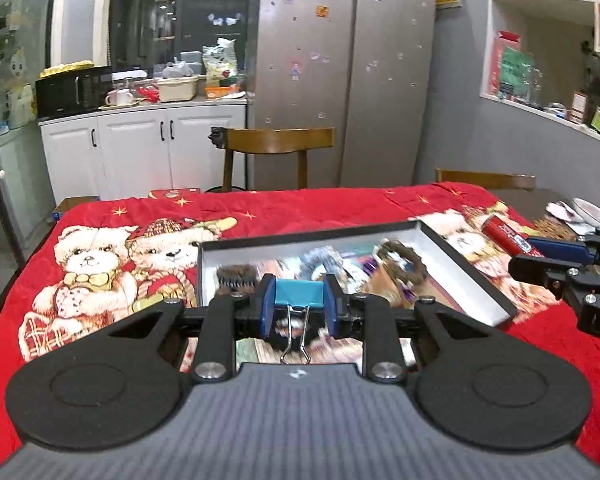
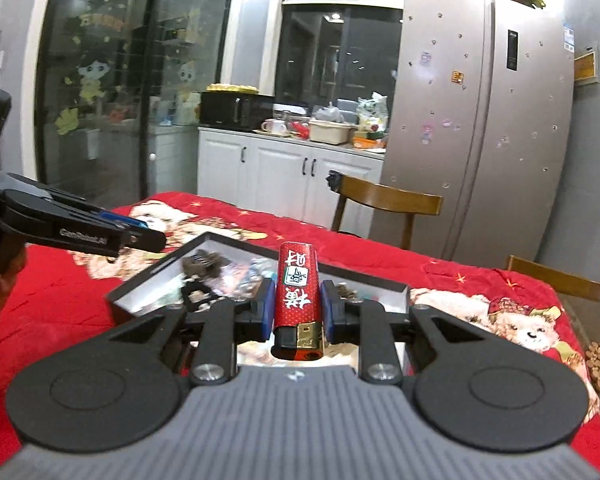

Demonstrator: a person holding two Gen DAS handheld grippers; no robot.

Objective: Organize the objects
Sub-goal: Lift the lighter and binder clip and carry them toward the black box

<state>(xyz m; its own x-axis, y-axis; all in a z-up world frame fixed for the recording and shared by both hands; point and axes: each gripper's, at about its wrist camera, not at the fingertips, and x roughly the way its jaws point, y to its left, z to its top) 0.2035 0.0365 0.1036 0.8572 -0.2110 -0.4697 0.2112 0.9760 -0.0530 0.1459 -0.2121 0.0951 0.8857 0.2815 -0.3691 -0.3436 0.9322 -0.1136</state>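
Pinching a blue binder clip between its blue-padded fingers, the left gripper holds it above a shallow black box, wire handles hanging toward the camera. The right gripper clamps a red lighter upright between its fingers, over the same box's near edge. Blurred small items fill the box, which lies beyond both pairs of fingers on a red bear-print surface.

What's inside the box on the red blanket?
The box holds a dark brush, a brown wreath-like ring and blurry colourful bits. The grippers hide its near end.
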